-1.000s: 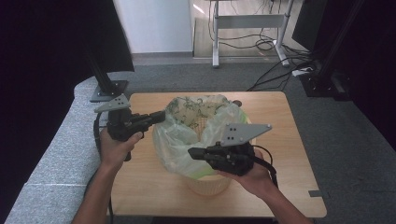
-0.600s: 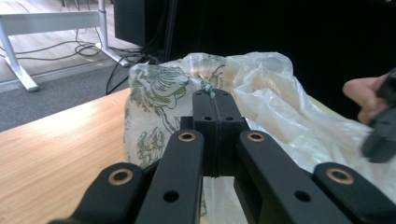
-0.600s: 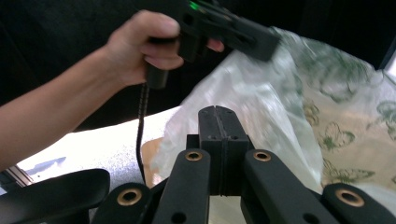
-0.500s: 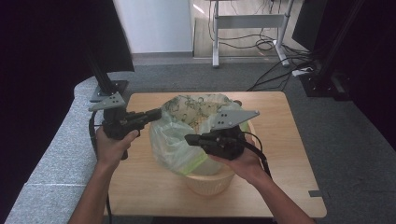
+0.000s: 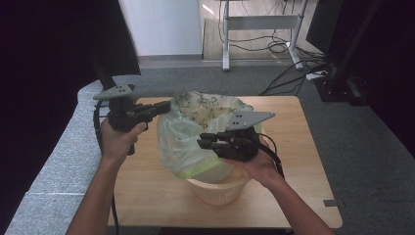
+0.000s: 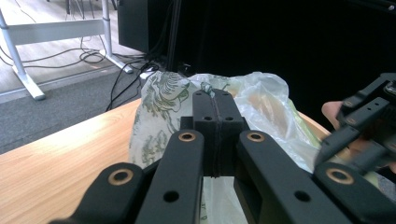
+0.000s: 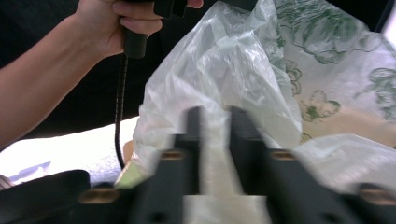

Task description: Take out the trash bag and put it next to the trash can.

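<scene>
The thin translucent plastic bag with a green leaf print (image 5: 195, 132) sits mid-frame, lining the pale round plastic basket (image 5: 215, 188). The left gripper (image 5: 164, 105), jaws pinched on the bag's rim, has lifted it. The right gripper (image 5: 201, 143) has just been opening, film between its parted jaws, seemingly regripping.

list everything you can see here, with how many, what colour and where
Translucent pale green plastic bag with leaf print: one, lining the basket, upper part pulled up loose.
Cream plastic slotted basket: one, near middle of table.
Light wooden table: one, centre.
Grey carpet floor: around the table.
White metal desk frame: one, far back, black cables beneath.
Left tool: one, black, shut on the bag's rim at its left.
Right tool: one, black, jaws just opening, bag film between them.
Hands: two, left, right.
</scene>
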Motion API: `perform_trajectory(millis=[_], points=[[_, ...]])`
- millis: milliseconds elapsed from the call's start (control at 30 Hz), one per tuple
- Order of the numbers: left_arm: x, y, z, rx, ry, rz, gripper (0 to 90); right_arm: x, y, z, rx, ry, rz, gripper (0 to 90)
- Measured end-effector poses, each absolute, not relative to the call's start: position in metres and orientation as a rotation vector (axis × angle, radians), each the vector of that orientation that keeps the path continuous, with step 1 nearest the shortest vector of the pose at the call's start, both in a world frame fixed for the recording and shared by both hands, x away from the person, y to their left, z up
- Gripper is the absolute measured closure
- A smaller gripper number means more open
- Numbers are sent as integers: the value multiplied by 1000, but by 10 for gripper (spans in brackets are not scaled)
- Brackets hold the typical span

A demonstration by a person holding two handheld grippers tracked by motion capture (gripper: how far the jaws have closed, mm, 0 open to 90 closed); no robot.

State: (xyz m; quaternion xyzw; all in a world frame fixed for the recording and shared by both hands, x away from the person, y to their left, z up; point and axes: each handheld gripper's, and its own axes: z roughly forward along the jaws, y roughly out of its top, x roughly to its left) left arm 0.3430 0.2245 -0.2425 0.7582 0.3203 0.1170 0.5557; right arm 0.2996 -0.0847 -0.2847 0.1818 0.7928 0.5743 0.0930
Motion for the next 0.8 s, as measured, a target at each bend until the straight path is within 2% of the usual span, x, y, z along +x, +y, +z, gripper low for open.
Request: perform_trajectory(millis=[100,367,500,567,600,633,733,800], points=[[346,227,-244,1783,766,275,900,296,-110,-281,542,2286,1717,519],[352,230,-242,1764,777,267,900,323,-186,-291,747,2207,1630,286],[354,228,-241,1768,776,268,900,338,-200,-304,798,2228,1599,220],[355,227,-241,1772,777,270,900,347,-199,-310,813,2246,1576,226],[355,227,-241,1773,777,270,900,350,-198,-313,824,2248,1560,268],[356,227,-241,1774,777,272,900,354,-197,-316,814,2258,1556,352],[358,227,-241,1776,778,276,900,359,-192,-319,768,2281,1479,704],[360,228,-240,1776,779,278,900,362,-187,-318,735,2295,1453,837]])
